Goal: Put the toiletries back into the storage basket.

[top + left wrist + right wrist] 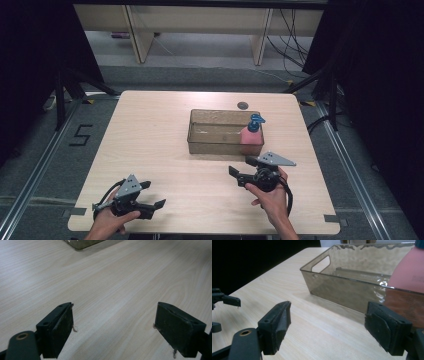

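A clear smoky plastic bin [220, 142] sits right of the table's middle, and a pink spray bottle with a blue trigger head [251, 134] stands upright in its right end. In the right gripper view the bin [352, 290] lies just ahead, the pink bottle [409, 272] behind its wall. My right gripper [241, 172] is open, just in front of the bin's near right corner, jaws wide apart with nothing between them. My left gripper [152, 196] is open too, low over the table near the front left edge; its view [113, 325] has bare wood between the jaws.
The light wooden table [150, 135] has a small dark round grommet [242, 105] near its far edge. Black curtains flank both sides, and desk legs and cables stand beyond the far edge. The other gripper's jaw tips [227, 301] appear at the left of the right gripper view.
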Action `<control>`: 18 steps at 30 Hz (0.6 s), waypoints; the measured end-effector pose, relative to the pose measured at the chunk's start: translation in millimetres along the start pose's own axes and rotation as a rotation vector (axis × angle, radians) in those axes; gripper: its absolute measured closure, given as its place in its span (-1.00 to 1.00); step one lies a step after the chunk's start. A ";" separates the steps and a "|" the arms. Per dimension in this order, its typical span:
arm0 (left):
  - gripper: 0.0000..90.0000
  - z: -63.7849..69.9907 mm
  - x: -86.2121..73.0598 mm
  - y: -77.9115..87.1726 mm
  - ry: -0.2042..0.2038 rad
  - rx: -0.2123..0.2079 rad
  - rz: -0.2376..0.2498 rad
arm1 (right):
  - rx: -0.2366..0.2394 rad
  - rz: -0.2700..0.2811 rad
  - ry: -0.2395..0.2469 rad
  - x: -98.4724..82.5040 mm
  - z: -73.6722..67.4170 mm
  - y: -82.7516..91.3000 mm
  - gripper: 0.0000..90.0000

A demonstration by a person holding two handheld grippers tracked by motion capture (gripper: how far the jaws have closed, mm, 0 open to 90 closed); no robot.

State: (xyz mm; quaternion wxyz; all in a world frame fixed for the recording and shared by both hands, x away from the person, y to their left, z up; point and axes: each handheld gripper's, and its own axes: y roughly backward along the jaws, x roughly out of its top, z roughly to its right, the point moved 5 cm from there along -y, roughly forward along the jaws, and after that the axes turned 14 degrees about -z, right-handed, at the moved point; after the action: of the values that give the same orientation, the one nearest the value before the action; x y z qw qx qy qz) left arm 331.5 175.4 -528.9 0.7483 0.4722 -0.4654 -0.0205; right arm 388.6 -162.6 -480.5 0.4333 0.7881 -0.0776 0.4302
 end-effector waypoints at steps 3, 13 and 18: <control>-0.67 0.3 -0.6 0.6 -0.001 -0.001 -0.001 | -0.005 0.000 -0.001 -3.5 -0.8 -0.6 -0.52; -0.67 0.8 -1.2 -0.1 -0.002 -0.002 -0.001 | 0.017 -0.012 -0.029 -11.9 -8.2 2.7 -0.52; -0.67 1.1 -1.2 0.2 -0.003 0.000 -0.006 | 0.030 -0.006 -0.004 -15.1 -8.1 3.4 -0.52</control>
State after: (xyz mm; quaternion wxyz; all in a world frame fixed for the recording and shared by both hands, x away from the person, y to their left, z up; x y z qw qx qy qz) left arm 329.9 175.4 -529.5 0.7476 0.4737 -0.4650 -0.0235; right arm 372.7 -162.4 -487.6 0.4224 0.7956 -0.0696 0.4286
